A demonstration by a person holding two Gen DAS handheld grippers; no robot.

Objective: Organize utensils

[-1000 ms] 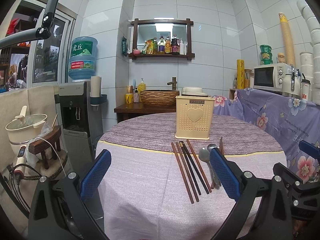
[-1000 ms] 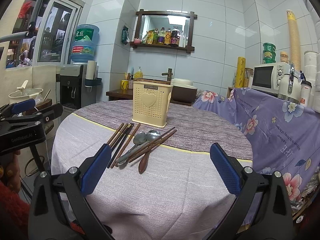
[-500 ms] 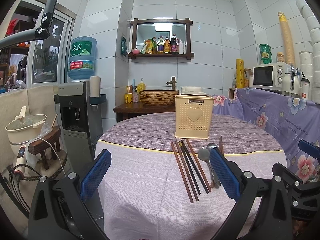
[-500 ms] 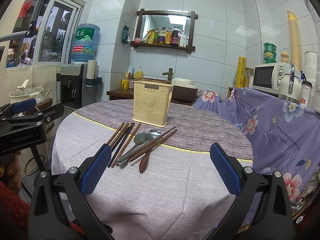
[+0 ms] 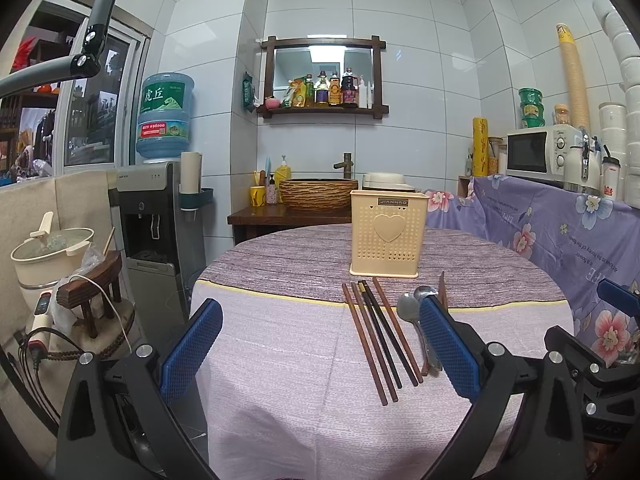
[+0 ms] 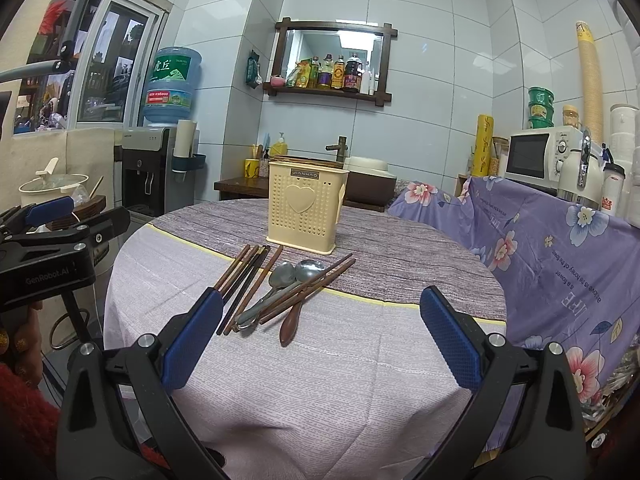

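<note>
A cream perforated utensil holder with a heart on its front stands upright on the round table; it also shows in the right wrist view. In front of it lie several dark chopsticks, two metal spoons and a brown wooden spoon in a loose pile. My left gripper is open and empty, held near the table's front edge. My right gripper is open and empty, just short of the utensils. The left gripper's body shows at the left of the right wrist view.
The table wears a pale cloth with a purple-grey runner. A water dispenser and a stool with a pot stand left. A floral-covered counter with a microwave is right. A wooden sink stand is behind.
Both grippers have drifted slightly; the views barely shift. The utensils and the holder have not moved.
</note>
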